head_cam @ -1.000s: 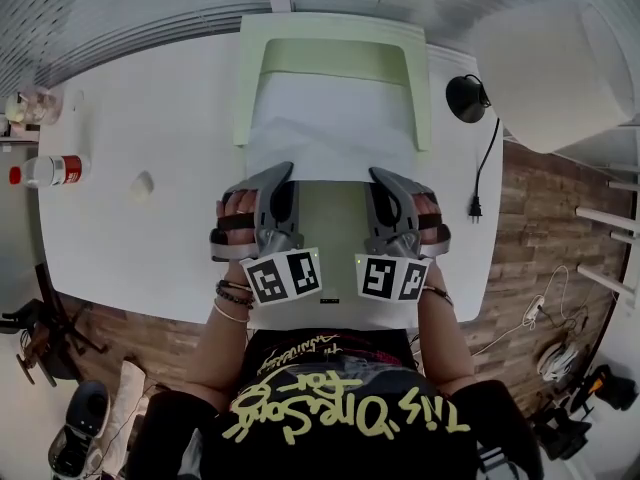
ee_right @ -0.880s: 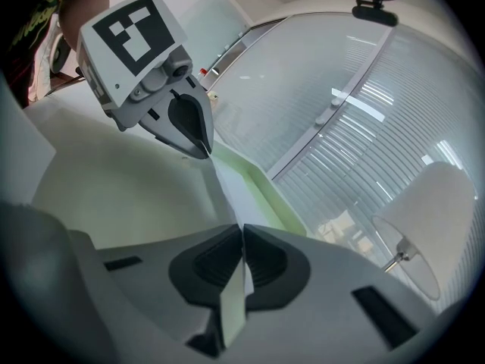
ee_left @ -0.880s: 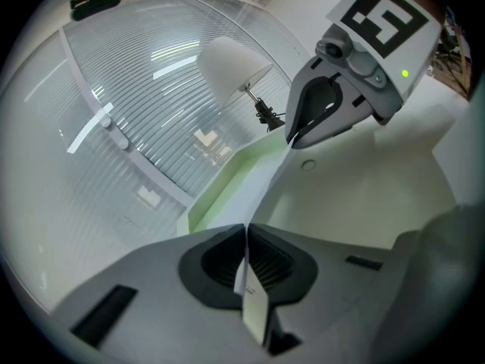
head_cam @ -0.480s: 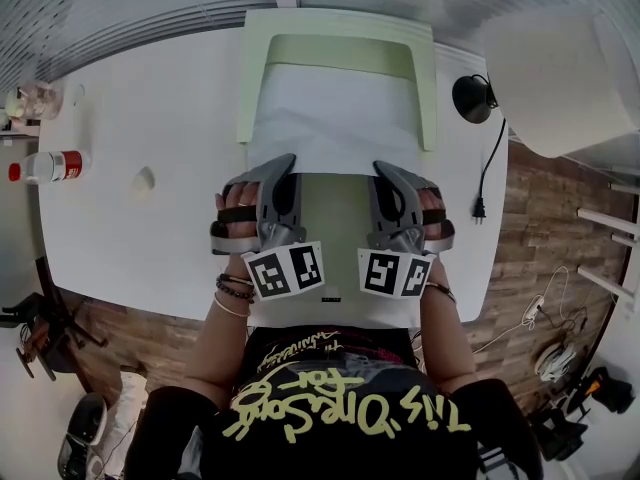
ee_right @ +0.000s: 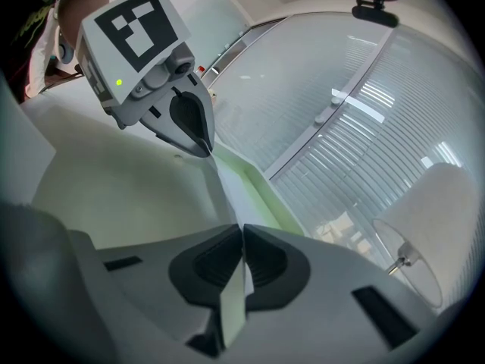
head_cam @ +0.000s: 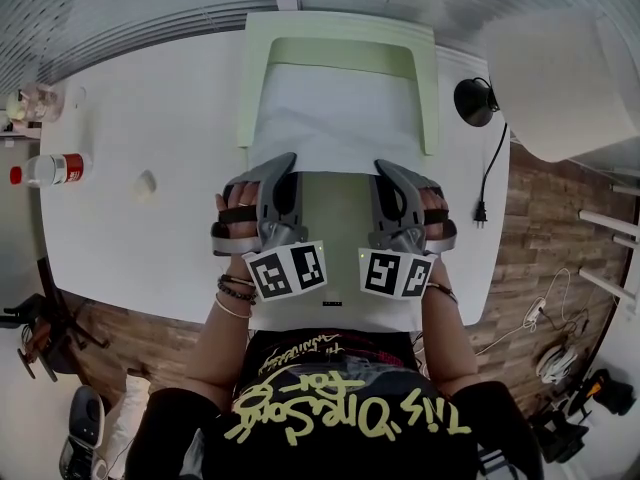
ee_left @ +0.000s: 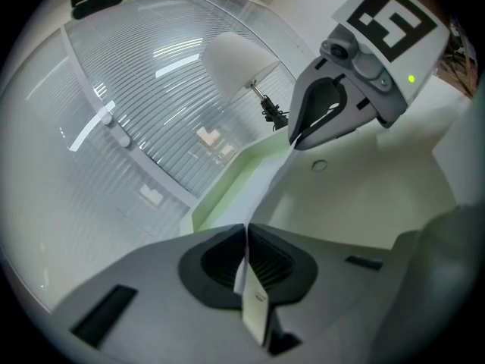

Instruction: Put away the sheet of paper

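Observation:
A white sheet of paper (head_cam: 335, 118) lies partly inside a pale green tray (head_cam: 428, 88) on the white table (head_cam: 150, 88). Its near edge is raised over the tray's flat green flap (head_cam: 335, 228). My left gripper (head_cam: 288, 160) is shut on the sheet's near left corner and my right gripper (head_cam: 382, 166) on its near right corner. In the left gripper view the paper edge (ee_left: 265, 196) runs out from between the closed jaws of the left gripper (ee_left: 246, 230), and the right gripper (ee_left: 303, 139) pinches the same edge. In the right gripper view the sheet (ee_right: 227, 196) is clamped by the right gripper (ee_right: 242, 230), with the left gripper (ee_right: 204, 149) across from it.
A white lamp (head_cam: 560, 78) with a black base (head_cam: 473, 101) stands at the table's right, its plug (head_cam: 480, 211) lying near the edge. A red-labelled bottle (head_cam: 45, 171) and a small white lump (head_cam: 146, 183) sit at the left. A ribbed glass wall runs behind the table.

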